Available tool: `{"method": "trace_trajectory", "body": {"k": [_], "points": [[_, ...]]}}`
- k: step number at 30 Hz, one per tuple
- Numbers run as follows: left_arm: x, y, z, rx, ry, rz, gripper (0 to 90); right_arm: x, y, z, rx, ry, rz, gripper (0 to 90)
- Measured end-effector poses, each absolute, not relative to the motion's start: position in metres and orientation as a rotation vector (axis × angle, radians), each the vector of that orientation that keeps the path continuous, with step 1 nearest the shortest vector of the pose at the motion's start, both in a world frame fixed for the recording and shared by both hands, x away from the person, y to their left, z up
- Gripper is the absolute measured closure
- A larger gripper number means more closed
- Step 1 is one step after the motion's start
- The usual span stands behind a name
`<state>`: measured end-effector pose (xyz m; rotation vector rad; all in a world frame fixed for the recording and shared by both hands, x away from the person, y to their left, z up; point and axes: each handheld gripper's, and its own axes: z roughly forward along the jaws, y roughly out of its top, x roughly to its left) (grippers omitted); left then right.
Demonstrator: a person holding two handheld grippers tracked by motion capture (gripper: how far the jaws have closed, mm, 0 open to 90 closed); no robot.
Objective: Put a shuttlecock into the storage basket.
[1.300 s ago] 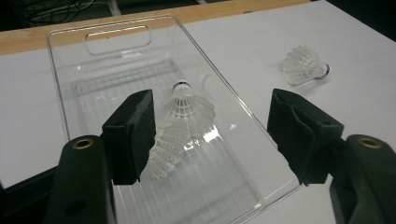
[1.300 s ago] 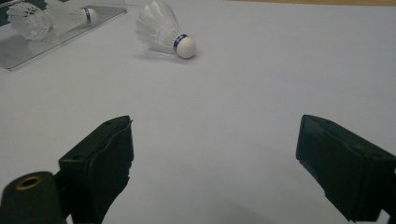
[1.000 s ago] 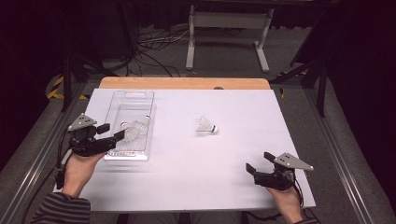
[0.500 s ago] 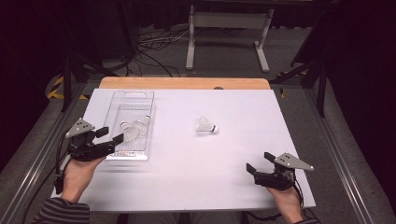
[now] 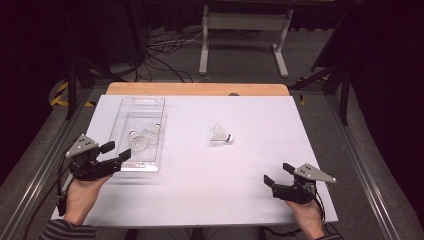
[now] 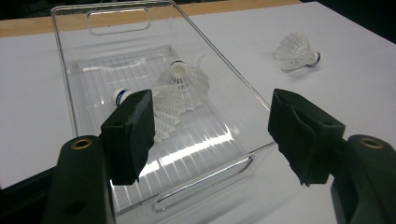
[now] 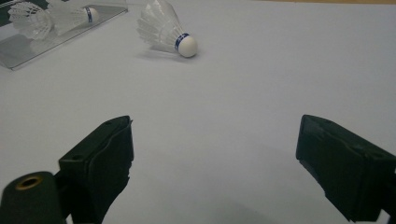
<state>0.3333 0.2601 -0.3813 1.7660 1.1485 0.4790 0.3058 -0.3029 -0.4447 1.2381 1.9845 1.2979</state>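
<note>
In the high view the two white feather shuttlecocks inside the clear plastic tray blur together; the left gripper view separates them, one with its cork up, one lying flat. A third white shuttlecock lies on its side on the white tabletop, well apart from the tray. The left tongs gape wide and empty at the tray's near end; the right tongs rest empty, equally wide. Beyond are dark floor and cables.
</note>
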Motion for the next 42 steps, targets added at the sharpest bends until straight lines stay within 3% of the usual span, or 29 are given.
{"method": "trace_trajectory", "body": {"k": [42], "points": [[0.291,0.285,-0.426,1.658,1.176,0.519,25.9,0.307,-0.304,-0.444,1.254,1.968,1.298,11.8]]}}
